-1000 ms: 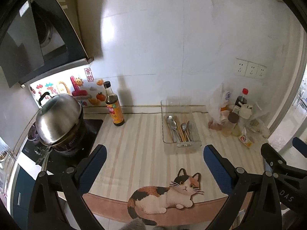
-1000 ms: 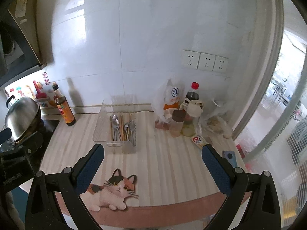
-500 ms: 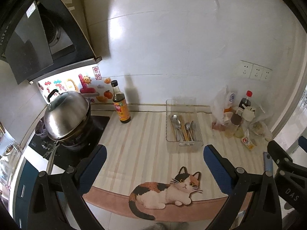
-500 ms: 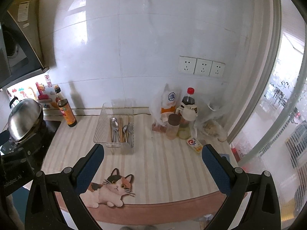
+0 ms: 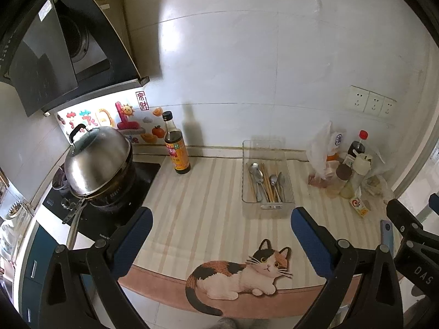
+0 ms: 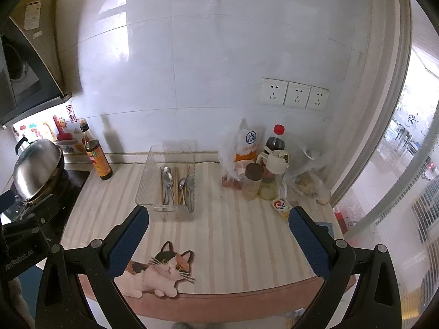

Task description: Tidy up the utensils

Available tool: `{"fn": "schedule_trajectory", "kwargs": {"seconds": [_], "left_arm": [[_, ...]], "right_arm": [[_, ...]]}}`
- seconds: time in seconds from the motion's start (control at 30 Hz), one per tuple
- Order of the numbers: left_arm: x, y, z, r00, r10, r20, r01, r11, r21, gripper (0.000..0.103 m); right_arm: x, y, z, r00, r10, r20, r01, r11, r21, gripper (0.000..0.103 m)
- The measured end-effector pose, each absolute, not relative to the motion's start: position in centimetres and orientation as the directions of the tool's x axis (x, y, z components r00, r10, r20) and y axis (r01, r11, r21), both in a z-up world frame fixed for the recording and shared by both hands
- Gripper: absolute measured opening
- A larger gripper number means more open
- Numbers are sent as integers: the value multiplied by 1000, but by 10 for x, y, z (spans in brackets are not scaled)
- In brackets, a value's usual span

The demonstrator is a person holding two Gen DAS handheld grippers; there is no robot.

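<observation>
**Utensil tray at rear centre of counter; both grippers empty**

Materials and shapes. The counter carries a striped mat (image 5: 208, 205) in pale beige bands, matte in finish, with a printed calico cat (image 5: 241, 271) at its front edge. The tray (image 5: 267, 208) is a clear rigid plastic rectangle with upright walls and a moulded handle at its near end. A glossy white tiled wall (image 5: 274, 68) stands behind it. At the left, a domed polished steel lid (image 5: 96, 161) covers a dark pot on a black cooktop. A dark glass sauce bottle (image 5: 176, 148) with an orange label stands upright between the pot and the tray. A cluster of condiment bottles and plastic bags (image 6: 260, 170) sits right of the tray.

Task items. The utensils (image 6: 175, 185) lie flat inside the tray: metal spoons with bright oval bowls, and wooden chopsticks between them. The exact count cannot be read at this distance.

Orientation. The tray's long axis runs from the counter front toward the wall. The utensils lie parallel to it, with the spoon bowls toward the wall end and the handles toward the near end.

Grippers. The left gripper (image 5: 219, 235) has its blue-padded fingers spread wide, with nothing between them, above the front counter edge. The right gripper (image 6: 218, 235) is likewise spread wide and empty. Both are well apart from the tray.
</observation>
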State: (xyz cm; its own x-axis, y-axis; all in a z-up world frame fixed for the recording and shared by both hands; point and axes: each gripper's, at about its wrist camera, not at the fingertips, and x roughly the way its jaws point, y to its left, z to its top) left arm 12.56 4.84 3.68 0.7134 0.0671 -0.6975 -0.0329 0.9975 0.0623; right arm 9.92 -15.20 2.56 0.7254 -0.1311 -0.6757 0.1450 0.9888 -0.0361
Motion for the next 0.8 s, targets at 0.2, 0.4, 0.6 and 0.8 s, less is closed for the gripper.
{"fn": "schedule_trajectory", "kwargs": {"seconds": [0.2,0.4,0.6,0.8], "left_arm": [[130,48,34,706,69,-705,-31,997,67,103],[134,48,29,699,68,-712,-32,997,64,103],[137,47,27,696,64,-715,-26,998,64,103],[139,45,25,692,61,-719,-23,998,63,103]], "right_arm": [[105,-152,23,716,-117,-688,124,991,-39,103],[110,-153,19,710,-114,-695,117,992,-43,103],[112,-153,17,706,-109,-699,110,993,-43,103],[113,-155,15,704,-103,-703,99,994,-47,103]]}}
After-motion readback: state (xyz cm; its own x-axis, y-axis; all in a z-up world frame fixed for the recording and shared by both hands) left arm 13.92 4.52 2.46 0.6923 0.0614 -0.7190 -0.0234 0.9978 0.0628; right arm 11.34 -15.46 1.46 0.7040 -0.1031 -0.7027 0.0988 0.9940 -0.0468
